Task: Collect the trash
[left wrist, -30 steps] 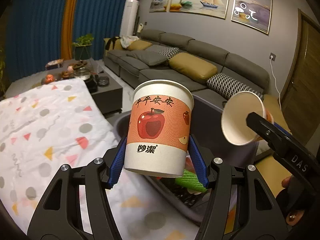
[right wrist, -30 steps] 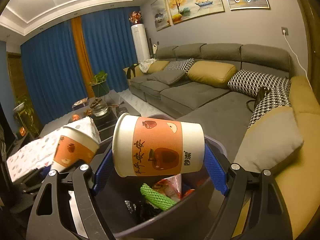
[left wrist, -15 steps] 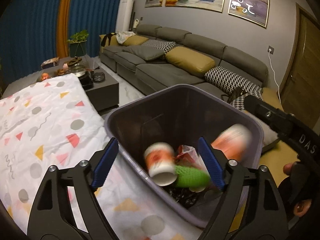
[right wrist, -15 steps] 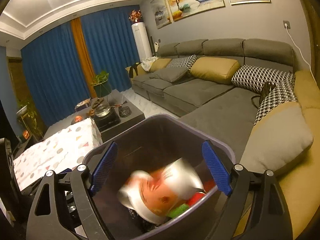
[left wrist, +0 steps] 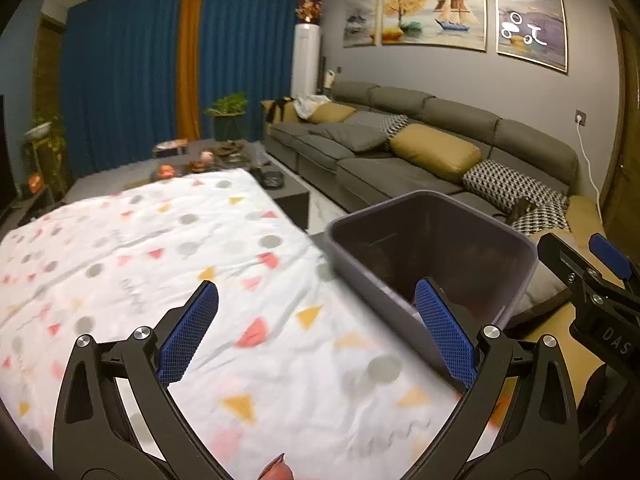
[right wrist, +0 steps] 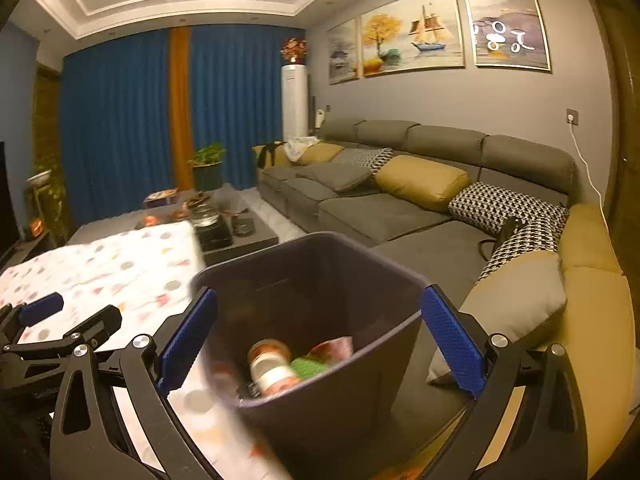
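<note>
Jaws on both grippers stand spread wide with nothing between the blue pads, and both have just been opening. Landmark for everything is the dark grey plastic trash bin (right wrist: 320, 312), square-mouthed, with its rim at the height of the patterned cloth.

Behind the trash bin runs the long grey sectional sofa (right wrist: 400, 208) with mustard and houndstooth cushions. Left of the trash bin, touching its near wall, lies the tabletop under a white cloth printed with coloured triangles and grey dots (left wrist: 160, 264); the cloth is blurred in both views. Beyond the tabletop, further left of the trash bin, a low dark coffee table (right wrist: 224, 228) carries a glass pot and small items too small to name.

Over the tabletop, just left of the trash bin, hangs the left gripper (left wrist: 316, 336), its right pad overlapping the bin's near rim in its own view. Directly before the trash bin's mouth hangs the right gripper (right wrist: 320, 336), pads framing the bin on either side without touching it.

Inside the trash bin, at the bottom, lies an orange-and-white paper cup (right wrist: 272, 368) on its side. Beside it sit a green foam net sleeve (right wrist: 308, 367) and a crumpled pinkish wrapper (right wrist: 334, 348).
</note>
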